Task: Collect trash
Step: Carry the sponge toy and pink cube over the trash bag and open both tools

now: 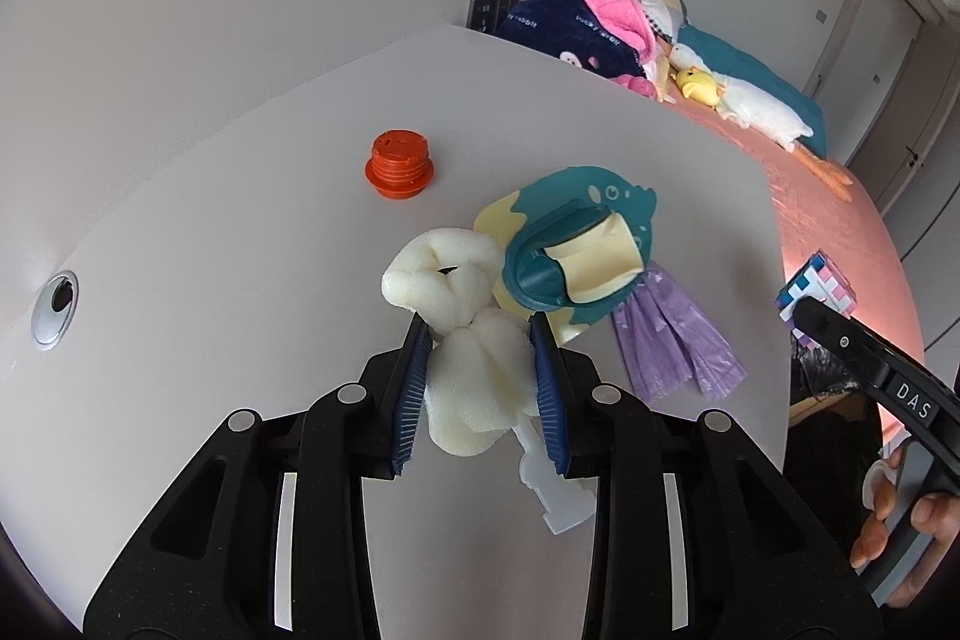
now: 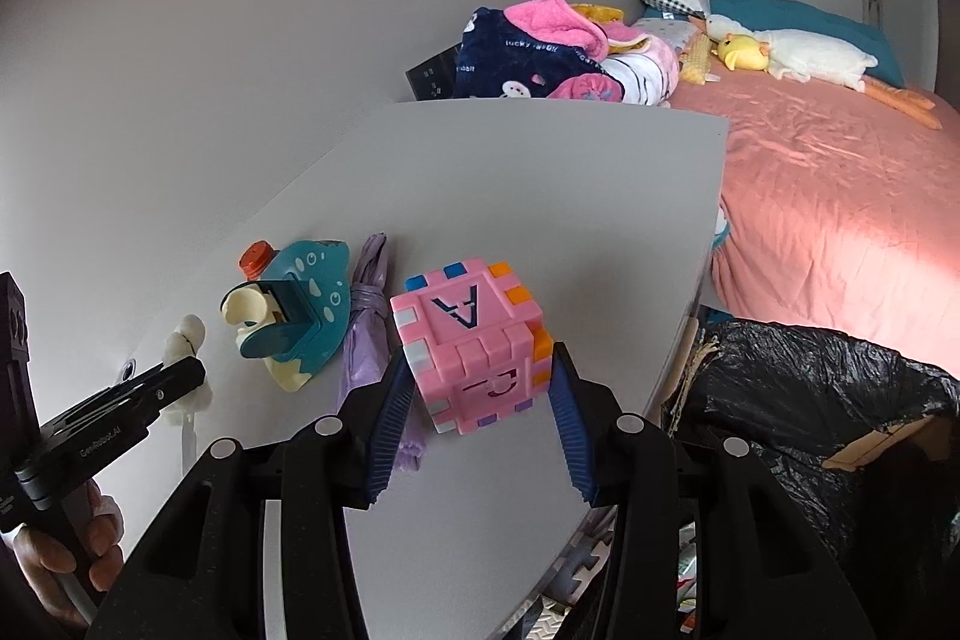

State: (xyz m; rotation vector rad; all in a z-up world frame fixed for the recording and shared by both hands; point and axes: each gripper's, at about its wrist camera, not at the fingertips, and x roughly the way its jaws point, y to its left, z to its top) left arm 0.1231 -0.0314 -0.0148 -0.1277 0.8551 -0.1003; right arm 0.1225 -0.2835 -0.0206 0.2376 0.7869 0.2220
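Note:
My left gripper [image 1: 480,325] is shut on a crumpled piece of white foam [image 1: 462,340], lifted a little above the white table [image 1: 240,250]; a white plastic strip [image 1: 555,484] hangs below it. My right gripper [image 2: 483,364] is shut on a pink foam cube [image 2: 474,346] marked with an A, held over the table's right part. That cube [image 1: 816,286] and the right gripper's finger also show at the right edge of the left wrist view. The foam [image 2: 186,334] shows at the left in the right wrist view.
On the table lie an orange plastic cap [image 1: 399,163], a teal and yellow wall hook [image 1: 570,250] and a crumpled purple bag [image 1: 672,340]. A bin lined with a black bag [image 2: 810,400] stands off the table's right edge. A pink bed [image 2: 840,190] with soft toys lies behind.

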